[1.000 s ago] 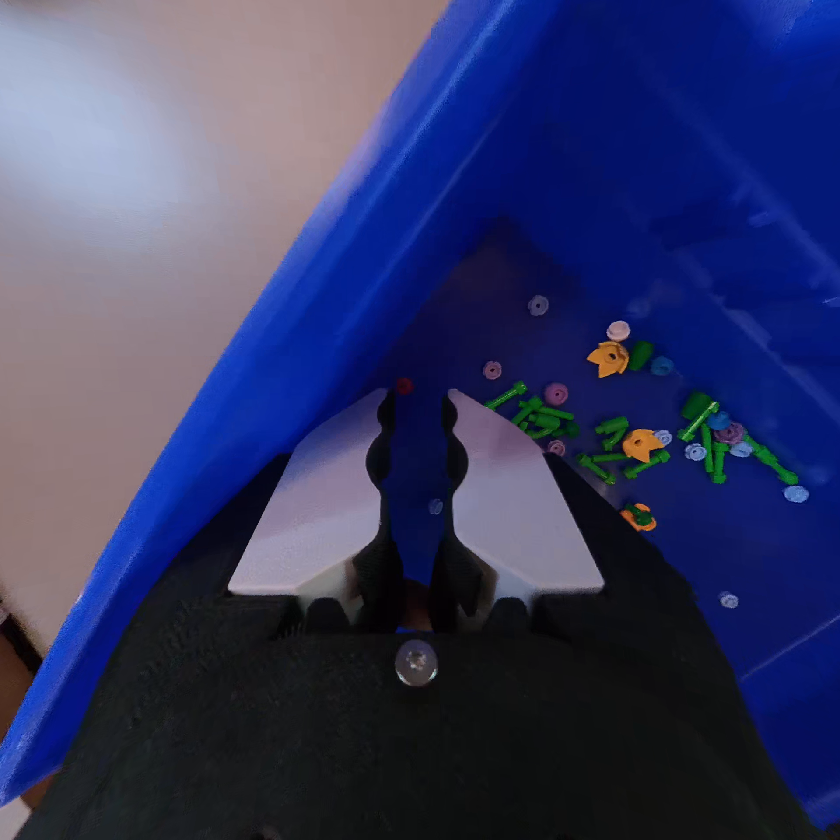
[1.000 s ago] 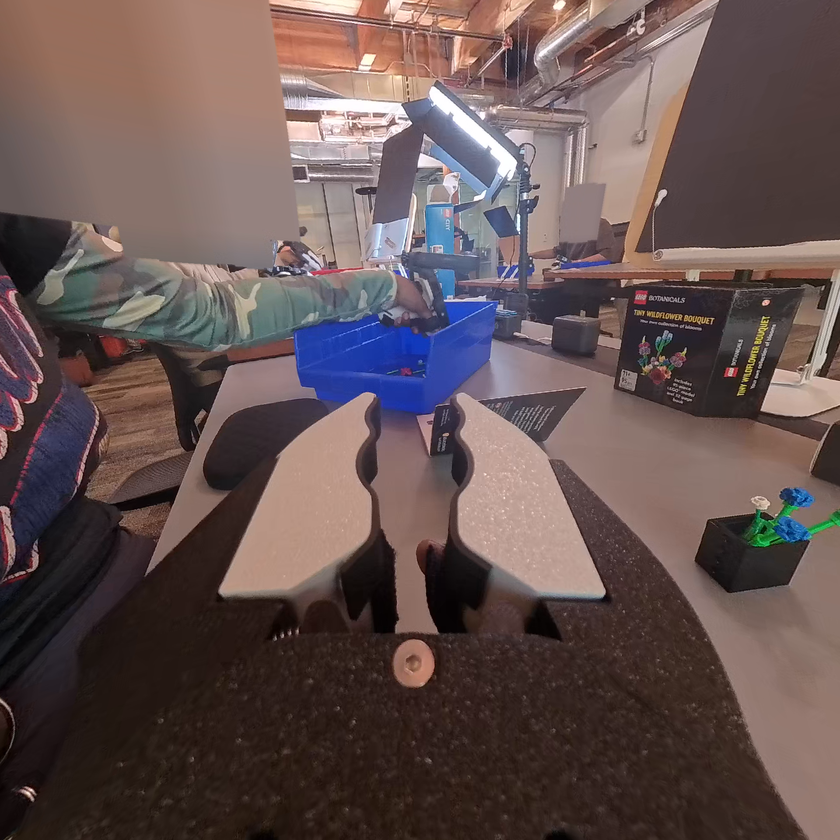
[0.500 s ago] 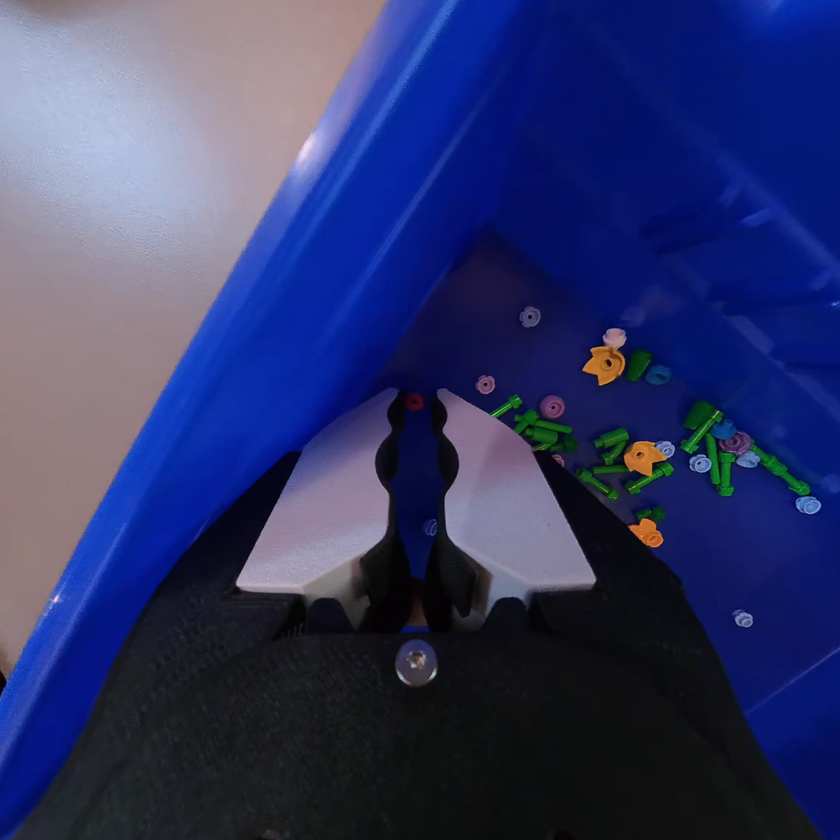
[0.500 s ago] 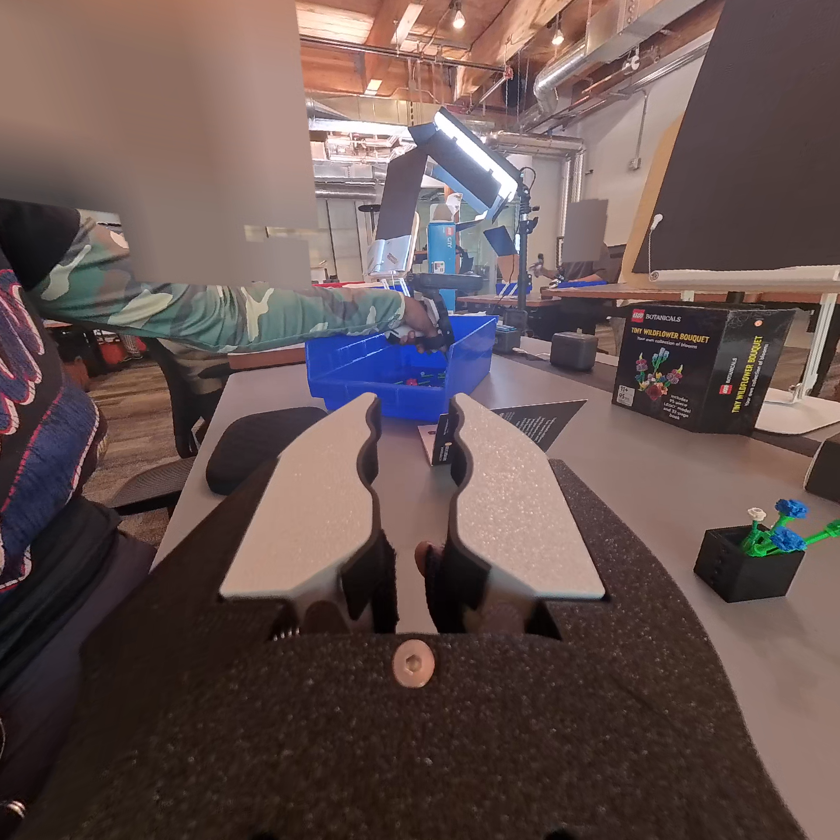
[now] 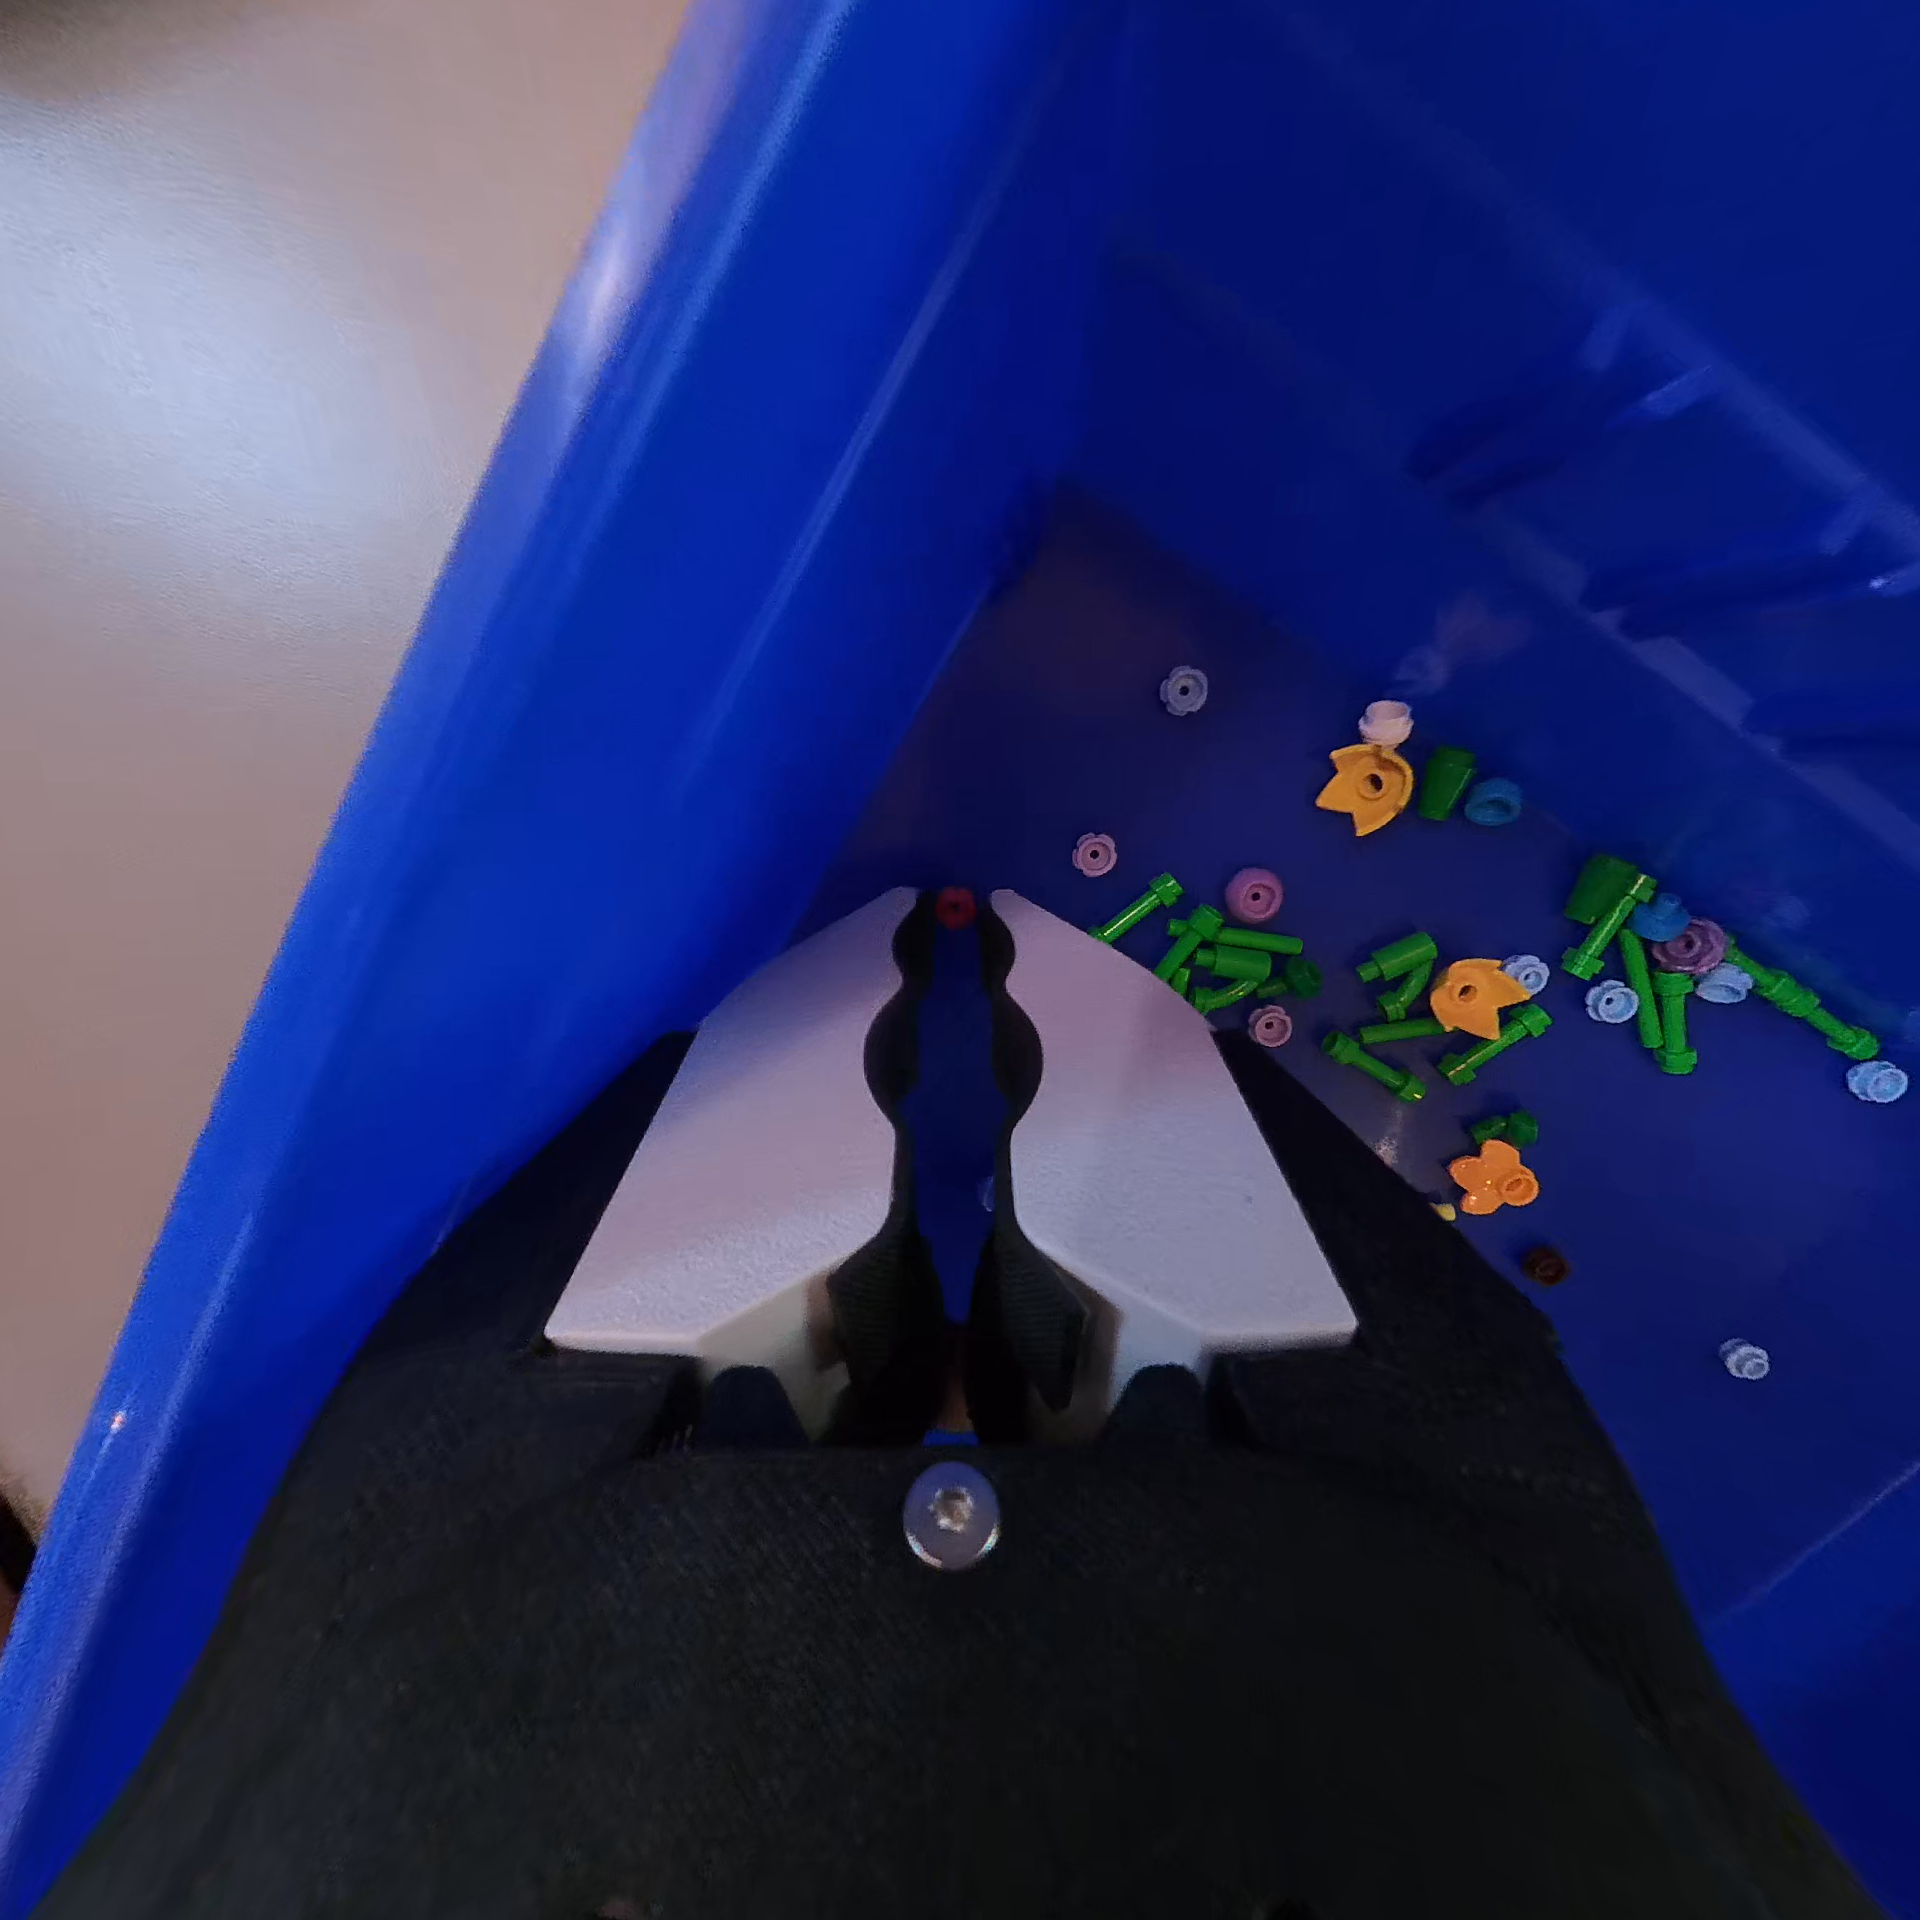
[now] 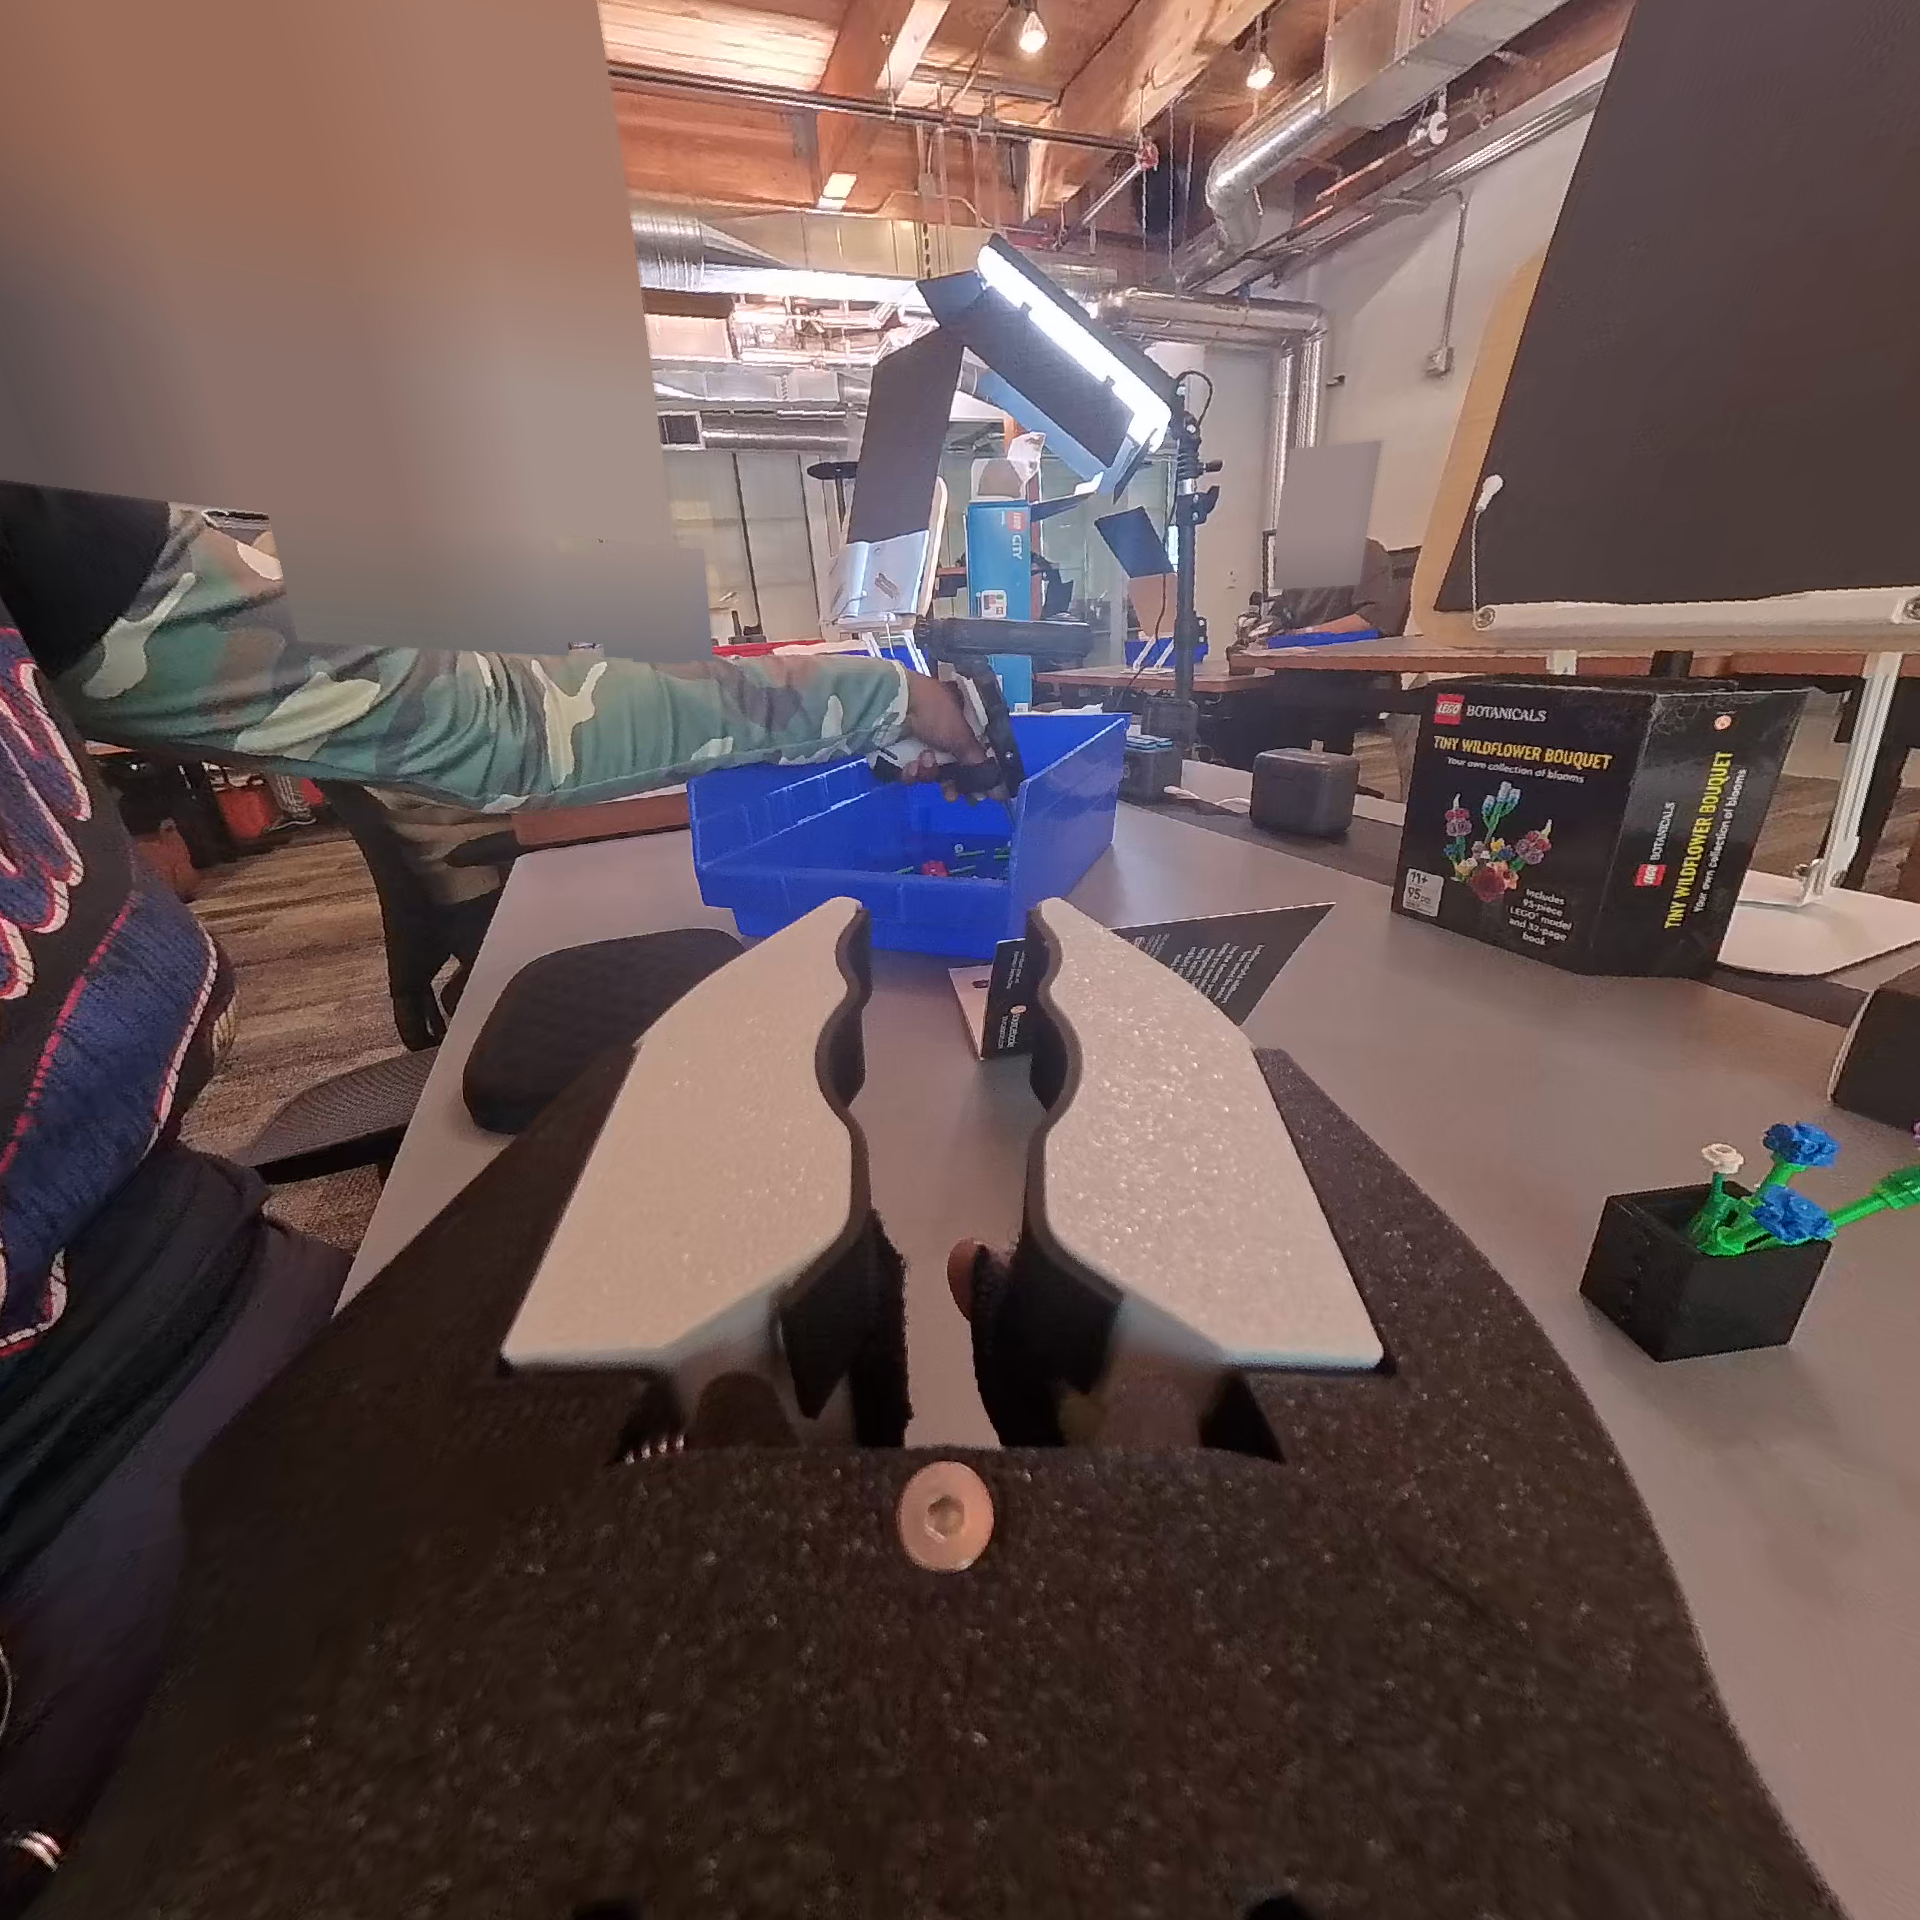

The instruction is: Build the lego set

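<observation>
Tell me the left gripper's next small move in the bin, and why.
Probably lift straight up, slowly. The left gripper looks nearly closed on the small red piece at its fingertips, close to the blue bin wall, so a sideways move risks knocking it loose.

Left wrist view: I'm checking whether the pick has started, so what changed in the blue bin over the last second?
The left claw narrowed its fingers around the small round red lego stud near the blue plastic bin's wall, from clearly open to nearly pinching it; whether the stud is gripped is unclear. The loose green, orange and lilac pieces lie as before. The right claw stays open and empty above the grey table.
</observation>
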The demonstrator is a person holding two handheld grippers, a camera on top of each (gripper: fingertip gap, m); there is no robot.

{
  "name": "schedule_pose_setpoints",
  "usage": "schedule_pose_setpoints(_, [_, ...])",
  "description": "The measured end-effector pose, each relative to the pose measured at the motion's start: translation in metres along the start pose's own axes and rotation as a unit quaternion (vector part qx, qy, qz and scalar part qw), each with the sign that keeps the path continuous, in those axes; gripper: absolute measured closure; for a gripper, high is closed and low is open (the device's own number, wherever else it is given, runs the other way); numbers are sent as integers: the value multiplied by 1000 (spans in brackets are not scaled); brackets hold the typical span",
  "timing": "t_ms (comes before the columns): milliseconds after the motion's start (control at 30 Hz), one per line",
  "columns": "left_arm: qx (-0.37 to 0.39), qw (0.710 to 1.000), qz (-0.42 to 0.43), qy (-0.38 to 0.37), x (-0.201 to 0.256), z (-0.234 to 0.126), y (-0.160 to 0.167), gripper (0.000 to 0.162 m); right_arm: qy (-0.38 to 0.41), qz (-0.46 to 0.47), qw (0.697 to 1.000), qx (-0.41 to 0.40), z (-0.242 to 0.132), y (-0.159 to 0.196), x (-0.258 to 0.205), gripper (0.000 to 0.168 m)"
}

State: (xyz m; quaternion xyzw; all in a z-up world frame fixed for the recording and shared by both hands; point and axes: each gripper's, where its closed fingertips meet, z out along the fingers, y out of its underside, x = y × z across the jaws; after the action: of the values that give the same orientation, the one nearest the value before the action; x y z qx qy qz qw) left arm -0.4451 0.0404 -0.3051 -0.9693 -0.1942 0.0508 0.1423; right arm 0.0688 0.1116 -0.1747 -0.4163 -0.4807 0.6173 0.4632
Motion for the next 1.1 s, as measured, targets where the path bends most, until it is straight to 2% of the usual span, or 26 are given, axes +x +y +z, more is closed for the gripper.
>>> schedule_pose_setpoints(167, [11,1000,27,10,6,-6,-1,154,1,0,1000,0,0,0,0,140])
schedule_pose_setpoints(267, [61,995,60,56,31,-35,-7,154,-1,-2,1000,-1,1,1,-1,141])
schedule_pose_setpoints(333, [110,983,108,103,63,-64,-7,154,-1,-2,1000,-7,2,2,-1,141])
schedule_pose_setpoints(400, [161,957,176,166,109,-99,3,154,-4,-8,1000,-17,4,4,-3,141])
schedule_pose_setpoints(467, [200,918,257,227,160,-134,25,154,-12,-24,999,-36,8,8,-8,143])
schedule_pose_setpoints(600, [242,812,430,311,249,-186,89,154,-55,-62,995,-57,27,7,-34,147])
schedule_pose_setpoints(667, [246,765,467,369,287,-207,118,155,-90,-98,990,-42,43,-3,-59,148])
schedule_pose_setpoints(767, [232,709,491,450,325,-233,151,154,-106,-219,970,-27,69,-13,-91,148])
schedule_pose_setpoints(833, [216,687,491,490,339,-247,164,154,-89,-319,944,-12,85,-21,-107,148])
schedule_pose_setpoints(933, [209,672,470,533,353,-264,167,155,-57,-440,896,10,102,-30,-124,148])
schedule_pose_setpoints(1033, [211,663,439,568,361,-277,165,155,-15,-508,860,46,111,-40,-134,149])
schedule_pose_setpoints(1100, [216,661,423,581,365,-280,162,155,10,-526,848,71,115,-49,-137,149])
